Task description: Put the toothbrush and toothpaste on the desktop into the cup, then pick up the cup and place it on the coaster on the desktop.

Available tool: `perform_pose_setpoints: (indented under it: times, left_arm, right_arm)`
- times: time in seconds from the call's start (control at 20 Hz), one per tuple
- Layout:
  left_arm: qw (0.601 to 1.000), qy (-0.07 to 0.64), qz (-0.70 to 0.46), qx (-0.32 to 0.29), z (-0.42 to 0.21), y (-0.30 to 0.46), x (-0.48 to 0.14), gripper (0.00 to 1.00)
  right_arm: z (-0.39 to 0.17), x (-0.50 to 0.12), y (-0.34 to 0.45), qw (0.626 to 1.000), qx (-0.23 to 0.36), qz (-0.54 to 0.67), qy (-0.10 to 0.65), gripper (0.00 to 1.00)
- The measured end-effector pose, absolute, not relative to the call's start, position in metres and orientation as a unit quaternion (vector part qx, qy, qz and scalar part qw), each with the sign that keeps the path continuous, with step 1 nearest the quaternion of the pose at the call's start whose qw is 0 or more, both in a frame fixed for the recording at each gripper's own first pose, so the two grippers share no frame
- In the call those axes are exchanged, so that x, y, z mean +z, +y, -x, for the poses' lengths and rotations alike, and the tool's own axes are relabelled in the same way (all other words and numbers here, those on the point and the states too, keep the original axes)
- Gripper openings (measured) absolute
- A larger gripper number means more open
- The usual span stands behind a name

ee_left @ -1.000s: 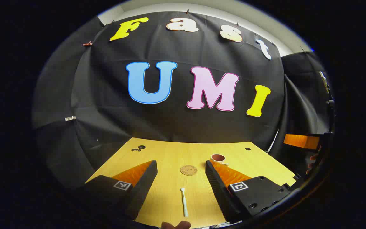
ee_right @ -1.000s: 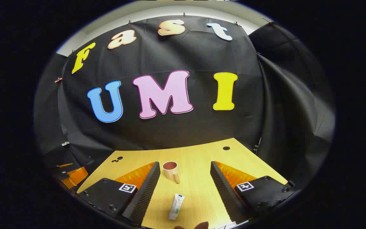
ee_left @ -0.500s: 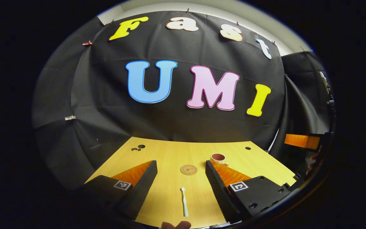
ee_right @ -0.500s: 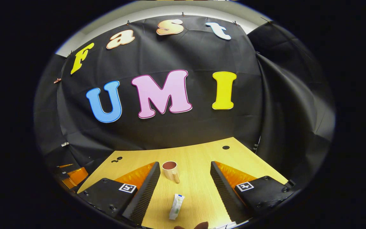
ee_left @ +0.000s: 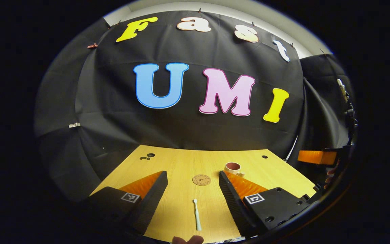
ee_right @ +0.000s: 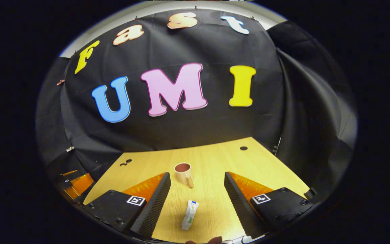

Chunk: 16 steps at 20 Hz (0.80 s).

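Observation:
A white toothbrush [ee_left: 197,215] lies on the wooden desktop [ee_left: 181,166] between the fingers of my open left gripper [ee_left: 193,189], near the front edge. Beyond it sits a round cork coaster [ee_left: 201,179]. A tan cup [ee_left: 233,167] with a reddish inside stands right of the coaster, partly behind my left gripper's right finger. In the right gripper view a white toothpaste tube [ee_right: 190,219] lies between the fingers of my open right gripper [ee_right: 197,189]. The cup [ee_right: 183,172] stands farther off, its handle toward me. Neither gripper holds anything.
Small dark holes [ee_left: 147,157] mark the desktop's far left, another hole [ee_left: 264,157] the far right. The right gripper [ee_left: 317,157] and a hand show at the right edge of the left gripper view. The left gripper [ee_right: 76,183] shows at the left edge of the right gripper view.
The right gripper has tipped downward and moved slightly forward, so the cup and tube sit a little higher in its view. The left gripper has barely shifted.

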<state>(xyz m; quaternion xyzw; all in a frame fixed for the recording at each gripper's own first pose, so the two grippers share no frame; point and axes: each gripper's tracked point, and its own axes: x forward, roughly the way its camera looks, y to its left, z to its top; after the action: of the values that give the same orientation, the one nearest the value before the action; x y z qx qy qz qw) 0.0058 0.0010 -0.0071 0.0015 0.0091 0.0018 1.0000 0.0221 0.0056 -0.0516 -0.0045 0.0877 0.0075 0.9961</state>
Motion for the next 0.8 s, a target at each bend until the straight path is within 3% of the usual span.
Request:
perform_pose_setpoints:
  times: [0.3, 0.55, 0.8]
  left_arm:
    - [1.000, 0.017, -0.003, 0.011, -0.004, 0.004, -0.017, 0.97]
    - [0.999, 0.024, -0.001, 0.028, 0.002, 0.010, -0.026, 0.96]
    - [0.998, 0.038, 0.004, 0.051, 0.008, 0.025, -0.039, 0.97]
  right_arm:
    - [-0.054, -0.140, 0.008, 0.966, 0.025, 0.045, 0.252, 0.98]
    - [-0.081, -0.226, 0.014, 0.918, 0.022, 0.028, 0.395, 0.98]
    - [-0.102, -0.290, 0.015, 0.878, 0.003, 0.019, 0.478, 0.98]
